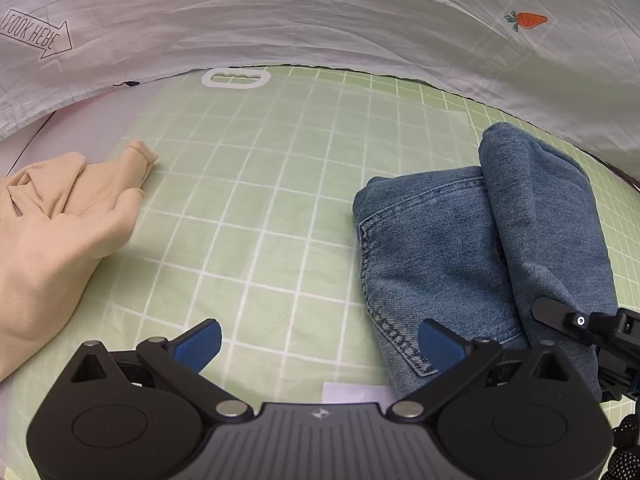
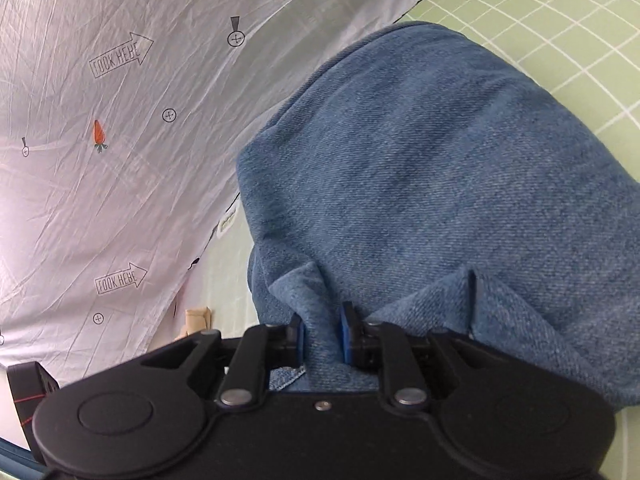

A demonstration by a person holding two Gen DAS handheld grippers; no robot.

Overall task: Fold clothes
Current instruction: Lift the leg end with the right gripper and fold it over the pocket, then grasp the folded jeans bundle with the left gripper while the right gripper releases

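Note:
Folded blue jeans [image 1: 472, 248] lie on the green grid sheet [image 1: 260, 208] at the right of the left wrist view, with a leg part lifted over them. My left gripper [image 1: 320, 342] is open and empty, its right fingertip at the jeans' near edge. My right gripper [image 2: 322, 338] is shut on a pinched fold of the jeans [image 2: 420, 168], which fill most of the right wrist view. It also shows at the right edge of the left wrist view [image 1: 576, 320]. A beige garment [image 1: 52, 232] lies crumpled at the left.
A white printed cloth with carrots and "LOOK HERE" arrows [image 1: 280, 16] hangs behind the work area. A translucent folding board with a white handle [image 1: 236, 79] lies on the green sheet. A small white label [image 1: 352, 392] lies near my left gripper.

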